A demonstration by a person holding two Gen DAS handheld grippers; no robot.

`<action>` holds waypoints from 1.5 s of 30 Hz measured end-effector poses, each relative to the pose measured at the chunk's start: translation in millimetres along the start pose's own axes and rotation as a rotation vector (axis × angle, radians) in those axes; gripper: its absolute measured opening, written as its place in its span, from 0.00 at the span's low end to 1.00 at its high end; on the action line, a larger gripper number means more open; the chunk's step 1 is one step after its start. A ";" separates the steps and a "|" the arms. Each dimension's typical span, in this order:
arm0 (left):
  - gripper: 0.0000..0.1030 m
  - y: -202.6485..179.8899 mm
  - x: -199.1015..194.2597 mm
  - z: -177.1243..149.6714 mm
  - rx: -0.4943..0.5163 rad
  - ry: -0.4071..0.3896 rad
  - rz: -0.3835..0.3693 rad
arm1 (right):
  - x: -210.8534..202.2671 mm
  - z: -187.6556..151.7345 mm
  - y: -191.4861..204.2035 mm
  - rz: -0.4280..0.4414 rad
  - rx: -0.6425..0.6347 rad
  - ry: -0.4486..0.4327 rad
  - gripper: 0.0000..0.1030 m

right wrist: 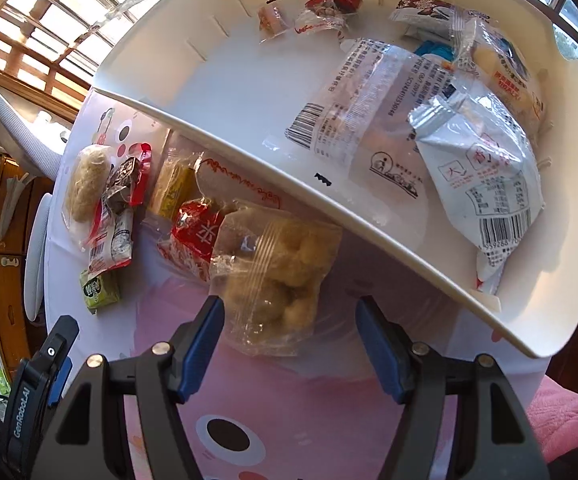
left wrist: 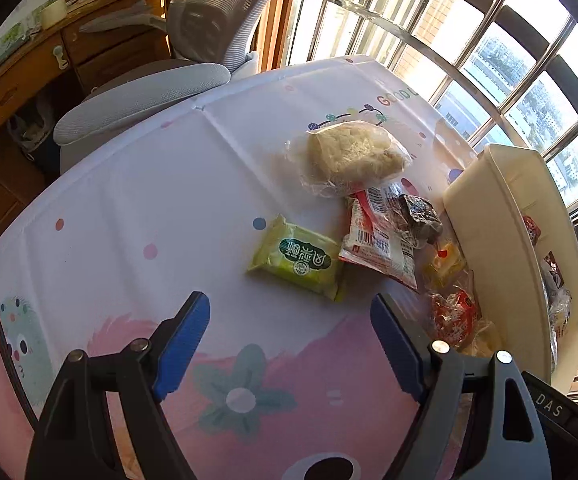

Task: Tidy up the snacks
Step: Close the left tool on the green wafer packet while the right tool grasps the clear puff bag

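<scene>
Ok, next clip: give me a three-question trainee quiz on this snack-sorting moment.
1. True or false: the green packet already lies inside the cream bin.
2. Which snack lies nearest the right gripper: A) clear bag of puffed yellow snacks, B) green packet, C) white barcode pouch?
3. What is the left gripper holding?

Key
1. False; it lies on the tablecloth.
2. A; it sits just ahead of the open jaws.
3. Nothing; the jaws stand open over the cloth.
</scene>
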State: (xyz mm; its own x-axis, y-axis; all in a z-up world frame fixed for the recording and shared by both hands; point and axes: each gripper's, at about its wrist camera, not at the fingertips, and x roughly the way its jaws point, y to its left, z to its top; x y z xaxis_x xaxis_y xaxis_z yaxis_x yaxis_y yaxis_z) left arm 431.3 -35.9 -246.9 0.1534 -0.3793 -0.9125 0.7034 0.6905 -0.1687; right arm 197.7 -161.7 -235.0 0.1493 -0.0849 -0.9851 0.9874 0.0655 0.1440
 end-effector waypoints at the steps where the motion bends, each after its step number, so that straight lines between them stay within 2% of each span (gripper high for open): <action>1: 0.79 -1.3 5.8 1.4 0.013 -0.005 0.001 | 1.1 0.4 0.3 -0.001 -0.002 -0.006 0.67; 9: 0.79 -5.7 44.0 7.9 0.074 0.017 0.014 | 16.9 10.4 10.6 -0.011 -0.014 -0.025 0.67; 13: 0.79 -3.7 54.7 11.5 0.064 0.030 0.016 | 21.8 14.3 20.4 -0.029 -0.050 -0.032 0.67; 27: 0.76 -8.2 64.7 21.6 0.080 -0.011 0.028 | 44.8 23.4 48.1 -0.106 -0.113 0.026 0.67; 30: 0.71 -9.9 63.7 21.0 0.085 -0.037 0.026 | 49.0 23.7 57.2 -0.119 -0.126 0.033 0.67; 34: 0.57 -15.8 60.7 17.6 0.093 -0.069 0.024 | 52.3 22.1 61.3 -0.122 -0.141 0.040 0.67; 39: 0.53 -20.3 59.7 11.9 0.100 -0.089 0.063 | 56.2 19.8 64.5 -0.125 -0.155 0.049 0.66; 45: 0.49 -20.7 56.1 6.3 0.075 -0.079 0.080 | 55.1 21.1 64.4 -0.114 -0.193 0.064 0.57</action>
State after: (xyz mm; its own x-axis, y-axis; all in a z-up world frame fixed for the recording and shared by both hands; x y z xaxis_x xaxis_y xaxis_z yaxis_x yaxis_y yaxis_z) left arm 429.7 -75.3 -292.2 0.2631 -0.3740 -0.8893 0.7361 0.6737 -0.0655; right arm 270.7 -183.2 -278.0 0.0280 -0.0399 -0.9988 0.9685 0.2485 0.0172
